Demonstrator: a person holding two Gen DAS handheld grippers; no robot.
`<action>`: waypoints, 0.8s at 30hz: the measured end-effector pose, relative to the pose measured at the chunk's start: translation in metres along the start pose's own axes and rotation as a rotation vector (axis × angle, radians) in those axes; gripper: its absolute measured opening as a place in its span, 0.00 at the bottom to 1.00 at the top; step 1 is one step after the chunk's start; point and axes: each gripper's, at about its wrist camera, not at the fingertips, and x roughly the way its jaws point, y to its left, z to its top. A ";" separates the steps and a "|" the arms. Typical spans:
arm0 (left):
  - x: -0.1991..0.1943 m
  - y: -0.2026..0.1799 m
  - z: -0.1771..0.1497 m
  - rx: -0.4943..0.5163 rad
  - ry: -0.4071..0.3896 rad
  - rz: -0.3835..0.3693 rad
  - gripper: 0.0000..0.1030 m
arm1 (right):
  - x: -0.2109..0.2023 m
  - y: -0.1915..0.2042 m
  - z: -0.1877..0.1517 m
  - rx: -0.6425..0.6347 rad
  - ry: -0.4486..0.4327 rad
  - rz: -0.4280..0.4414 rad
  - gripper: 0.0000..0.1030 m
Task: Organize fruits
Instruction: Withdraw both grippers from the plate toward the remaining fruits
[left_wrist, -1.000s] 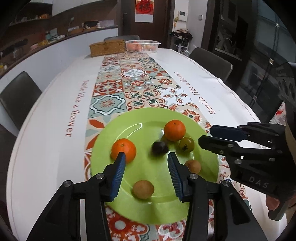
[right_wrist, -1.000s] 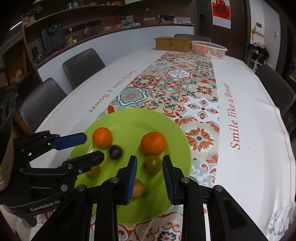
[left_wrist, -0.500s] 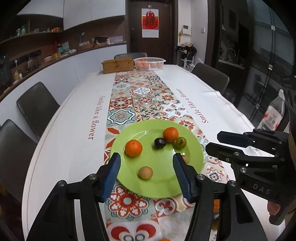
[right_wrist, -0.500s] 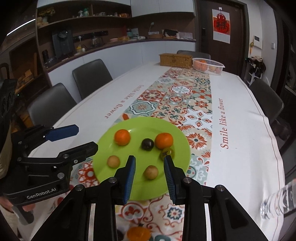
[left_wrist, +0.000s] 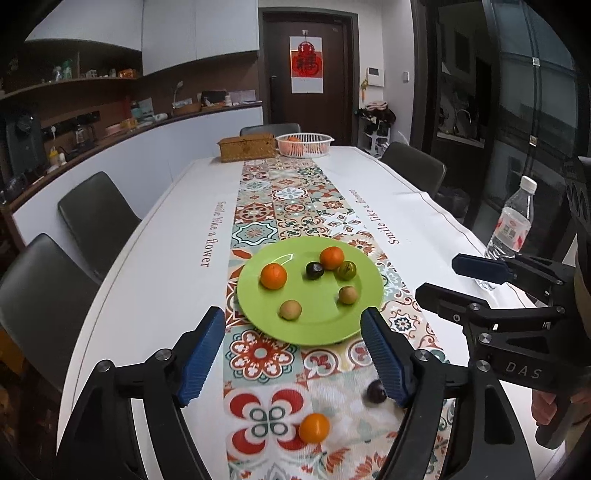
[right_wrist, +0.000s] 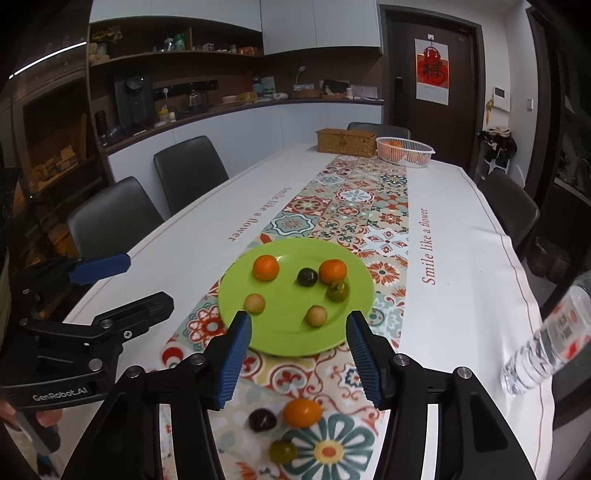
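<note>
Green plate (left_wrist: 321, 328): lies flat on the patterned runner (left_wrist: 284, 206) in the middle of the bench (left_wrist: 155, 280), ahead of both grippers and touching neither.
Fruit on the plate: six pieces, all apart from the grippers. Two oranges (left_wrist: 273, 276) (left_wrist: 331, 257), a dark round fruit (left_wrist: 314, 270) just beside the far orange, a greenish fruit (left_wrist: 346, 270) touching that orange, and two tan fruits (left_wrist: 290, 309) (left_wrist: 348, 295) nearer the plate's front edge.
Loose fruit on the runner: a small orange (right_wrist: 302, 412), a dark plum-like fruit (right_wrist: 262, 420) just beside it, and an olive-green fruit (right_wrist: 283, 451) closest to the camera. In the right wrist view all three lie below and between the right gripper's fingers.
Left gripper (left_wrist: 293, 354): fingers spread wide, holding nothing. It hovers above the runner on the near side of the plate, pointing along the bench toward the plate. The loose dark fruit sits next to its right finger in the left wrist view.
Right gripper (right_wrist: 298, 360): fingers wide apart, holding nothing, raised above the runner and aimed at the plate's near rim.
Hands: only fingertips show, wrapped on each gripper's handle at the frame edges.
Water bottle (left_wrist: 511, 221): upright near the bench's right edge, beside the right gripper.
Far end of the bench: a wicker box (left_wrist: 246, 147) with a white basket (left_wrist: 304, 144) of oranges beside it.
</note>
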 end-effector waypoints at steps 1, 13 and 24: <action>-0.005 0.000 -0.002 -0.002 -0.005 0.004 0.76 | -0.004 0.000 -0.001 0.003 -0.003 0.001 0.60; -0.033 -0.003 -0.035 0.014 0.006 0.013 0.83 | -0.024 0.015 -0.030 0.004 0.020 0.014 0.60; -0.023 -0.003 -0.069 0.015 0.084 -0.001 0.84 | -0.014 0.023 -0.066 0.018 0.127 0.024 0.60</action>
